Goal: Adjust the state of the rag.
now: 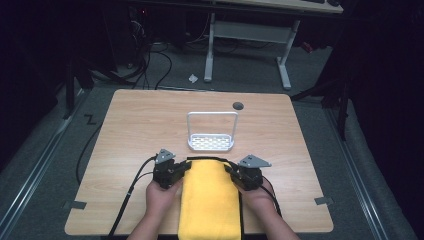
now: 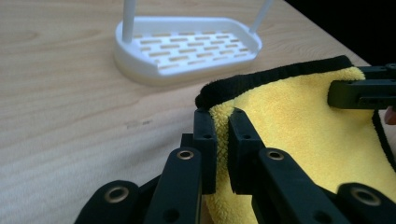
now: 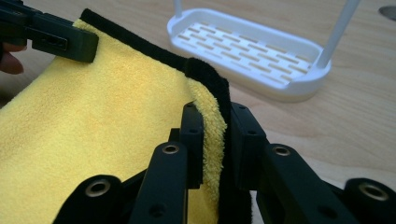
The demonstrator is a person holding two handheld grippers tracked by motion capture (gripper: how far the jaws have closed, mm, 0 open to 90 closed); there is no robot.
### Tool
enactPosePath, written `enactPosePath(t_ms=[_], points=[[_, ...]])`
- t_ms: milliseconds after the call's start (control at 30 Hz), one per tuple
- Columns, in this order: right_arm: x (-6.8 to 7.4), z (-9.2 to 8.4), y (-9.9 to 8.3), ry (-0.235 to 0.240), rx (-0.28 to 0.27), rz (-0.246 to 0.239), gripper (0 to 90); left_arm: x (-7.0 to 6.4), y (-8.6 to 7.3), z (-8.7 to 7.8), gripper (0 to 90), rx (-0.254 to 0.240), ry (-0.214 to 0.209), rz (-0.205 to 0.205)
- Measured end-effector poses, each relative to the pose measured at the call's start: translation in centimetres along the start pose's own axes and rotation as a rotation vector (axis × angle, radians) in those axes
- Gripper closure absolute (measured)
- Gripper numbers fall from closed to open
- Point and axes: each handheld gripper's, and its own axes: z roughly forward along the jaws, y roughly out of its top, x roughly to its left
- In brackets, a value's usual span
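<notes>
A yellow towel (image 1: 210, 200) with black edging lies folded on the wooden table (image 1: 140, 125), its near end at the front edge. My left gripper (image 1: 186, 167) is shut on the towel's far left corner; in the left gripper view the jaws (image 2: 222, 123) pinch the yellow pile (image 2: 303, 121) just below the black hem. My right gripper (image 1: 231, 170) is shut on the far right corner, its jaws (image 3: 215, 116) clamping the hem of the towel (image 3: 107, 107). Each gripper view also catches the other gripper across the cloth: right gripper (image 2: 359, 91), left gripper (image 3: 60, 39).
A white slotted rack (image 1: 211, 142) with a tall hoop handle stands just beyond the towel, also seen as rack (image 2: 187, 46) and rack (image 3: 252, 46). A dark round grommet (image 1: 238, 105) sits near the table's far edge. A white desk frame (image 1: 247, 35) and cables stand on the floor behind.
</notes>
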Motion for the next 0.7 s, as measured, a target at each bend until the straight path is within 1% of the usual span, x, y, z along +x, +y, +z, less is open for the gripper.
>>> enactPosePath(t_ms=[67, 133, 233, 300, 333, 400, 567, 700], points=[[-0.1, -0.2, 0.4, -0.002, -0.016, 0.009, 78.0, -0.2, 0.8, -0.3, 83.7, -0.016, -0.008, 0.010], [-0.2, -0.4, 0.9, -0.013, -0.034, 0.001, 78.0, -0.4, 1.6, -0.6, 83.8, -0.043, -0.012, 0.021], [-0.4, -0.9, 2.0, -0.020, -0.065, 0.003, 78.0, -0.6, 2.7, -0.9, 84.1, -0.066, -0.012, 0.034], [-0.4, -1.1, 2.5, -0.028, -0.084, -0.006, 77.9, -0.7, 3.5, -1.1, 84.1, -0.084, -0.010, 0.041], [-0.5, -1.2, 2.8, -0.036, -0.101, -0.010, 77.9, -0.7, 3.7, -1.1, 84.1, -0.090, -0.011, 0.041], [-0.5, -1.4, 3.2, -0.047, -0.119, -0.019, 77.9, -0.9, 4.3, -1.3, 84.1, -0.109, -0.009, 0.046], [-0.7, -1.9, 4.6, -0.064, -0.152, -0.041, 77.9, -1.4, 5.7, -1.8, 84.3, -0.153, -0.010, 0.061], [-0.9, -2.3, 5.7, -0.077, -0.179, -0.039, 77.9, -1.6, 6.7, -2.1, 84.6, -0.180, -0.004, 0.069]])
